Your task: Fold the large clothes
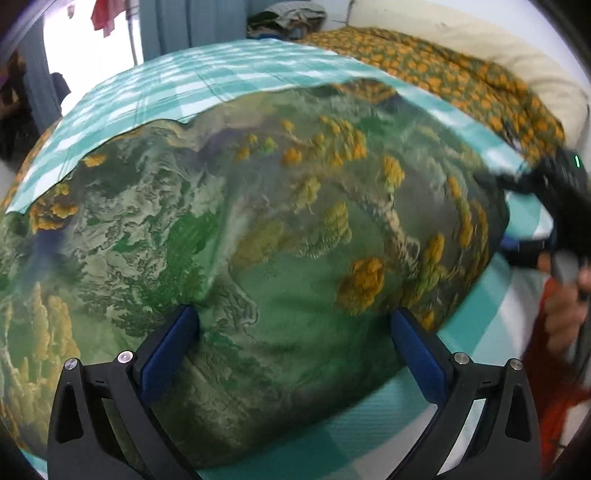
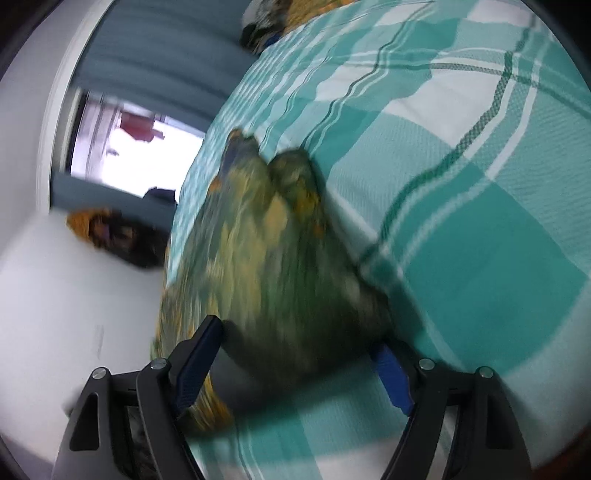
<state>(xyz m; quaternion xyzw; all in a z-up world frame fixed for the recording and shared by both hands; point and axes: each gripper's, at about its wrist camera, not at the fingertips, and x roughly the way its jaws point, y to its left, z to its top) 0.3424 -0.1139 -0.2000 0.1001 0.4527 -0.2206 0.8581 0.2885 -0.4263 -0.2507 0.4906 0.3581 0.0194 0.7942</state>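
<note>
A large green garment with yellow-orange flower print (image 1: pixel 258 229) lies spread on the teal-and-white checked bedsheet (image 1: pixel 207 81). My left gripper (image 1: pixel 295 325) is open just above the garment's near part, nothing between its blue pads. My right gripper (image 2: pixel 299 343) is open, its jaws either side of a bunched edge of the same garment (image 2: pixel 266 258); the view is blurred. The right gripper also shows in the left wrist view (image 1: pixel 517 181) at the garment's right edge.
An orange-flowered blanket (image 1: pixel 461 77) and a cream pillow (image 1: pixel 480 33) lie at the bed's far right. A pile of clothes (image 1: pixel 288 18) sits at the far end. A window (image 2: pixel 140 147) and a white wall (image 2: pixel 44 295) are to the left.
</note>
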